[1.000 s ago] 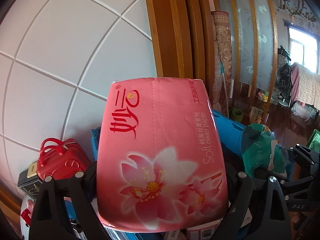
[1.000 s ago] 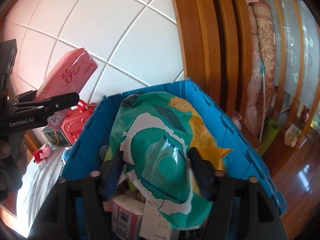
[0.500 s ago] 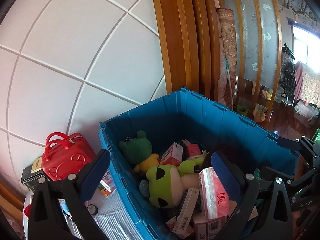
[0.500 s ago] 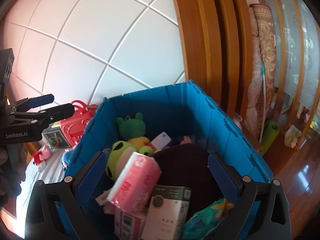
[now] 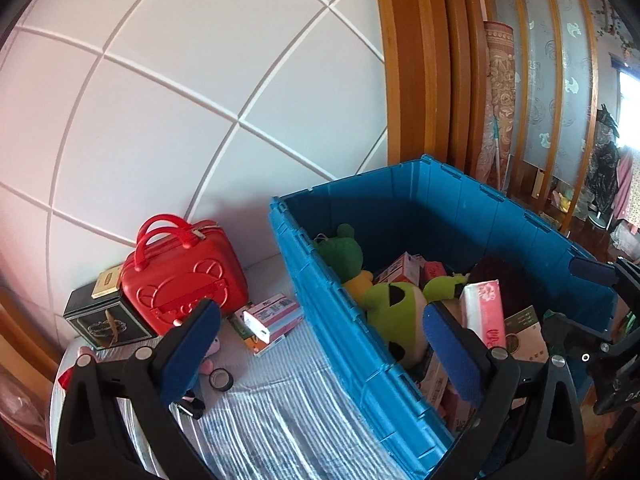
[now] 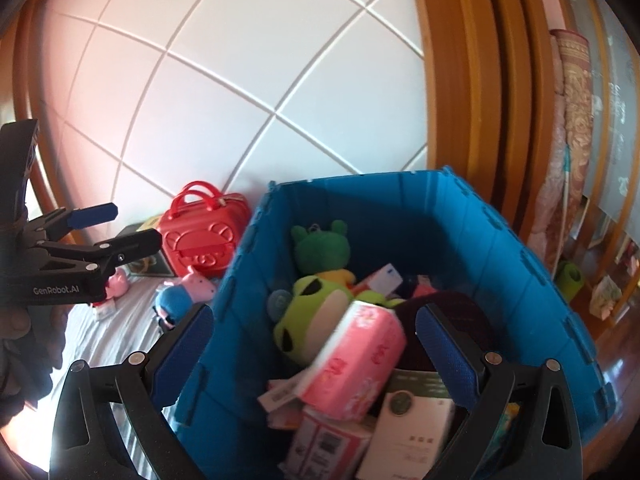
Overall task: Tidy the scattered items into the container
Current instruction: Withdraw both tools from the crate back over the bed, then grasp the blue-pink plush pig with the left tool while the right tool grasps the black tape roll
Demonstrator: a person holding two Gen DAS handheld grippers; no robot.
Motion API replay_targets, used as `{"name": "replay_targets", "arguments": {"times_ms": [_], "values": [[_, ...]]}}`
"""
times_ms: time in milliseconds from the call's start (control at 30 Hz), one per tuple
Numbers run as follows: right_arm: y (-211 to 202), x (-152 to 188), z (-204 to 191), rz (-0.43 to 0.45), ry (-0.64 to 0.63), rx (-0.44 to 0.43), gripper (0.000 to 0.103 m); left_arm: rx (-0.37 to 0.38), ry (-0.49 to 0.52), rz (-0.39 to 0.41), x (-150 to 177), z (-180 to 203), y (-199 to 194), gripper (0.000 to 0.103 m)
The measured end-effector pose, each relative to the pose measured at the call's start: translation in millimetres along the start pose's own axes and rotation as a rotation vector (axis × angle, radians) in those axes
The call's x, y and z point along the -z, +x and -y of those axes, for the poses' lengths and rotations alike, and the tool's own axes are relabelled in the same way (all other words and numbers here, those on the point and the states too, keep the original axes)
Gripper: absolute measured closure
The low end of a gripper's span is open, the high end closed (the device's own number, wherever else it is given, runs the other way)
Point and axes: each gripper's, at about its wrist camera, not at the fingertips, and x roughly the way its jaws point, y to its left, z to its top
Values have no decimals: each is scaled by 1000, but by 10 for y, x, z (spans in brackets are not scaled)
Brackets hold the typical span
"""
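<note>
The blue crate (image 5: pixel 400 380) (image 6: pixel 520 280) holds a pink tissue pack (image 5: pixel 484 312) (image 6: pixel 360 356), a dark green frog plush (image 5: pixel 344 248) (image 6: pixel 320 244), a lime plush (image 5: pixel 394 312) (image 6: pixel 312 316) and several small boxes. My left gripper (image 5: pixel 320 344) is open and empty, straddling the crate's left wall. My right gripper (image 6: pixel 316 356) is open and empty above the tissue pack. On the striped bedding left of the crate lie small boxes (image 5: pixel 272 316), a tape roll (image 5: pixel 221 379) and a blue pig plush (image 6: pixel 180 296).
A red carry case (image 5: pixel 180 276) (image 6: pixel 200 236) and a black box (image 5: pixel 100 320) stand against the white panelled wall. A pink pig toy (image 6: pixel 118 282) lies near the left gripper (image 6: pixel 92 232). Wooden door frames and a wooden floor are to the right.
The left gripper let go of the pink tissue pack and the right let go of a green bag; both landed in the crate. Both views then swung left toward the bedding.
</note>
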Motion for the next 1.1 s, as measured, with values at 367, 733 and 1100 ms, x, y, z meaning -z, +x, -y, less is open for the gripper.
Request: {"name": "replay_targets", "arguments": {"times_ms": [367,733,1100], "values": [[435,-13,-1095,-55,-109,-84,0,-102,-105,-78,619,-1194,19,1],[1305,295,-2114,-126,-186,-136,0,-167,-144,-168,1212,-2333,555,1],[2957,993,-2583,-234,-153,-156,0,-91,-24,-220,1698,-2863,1894,1]]}}
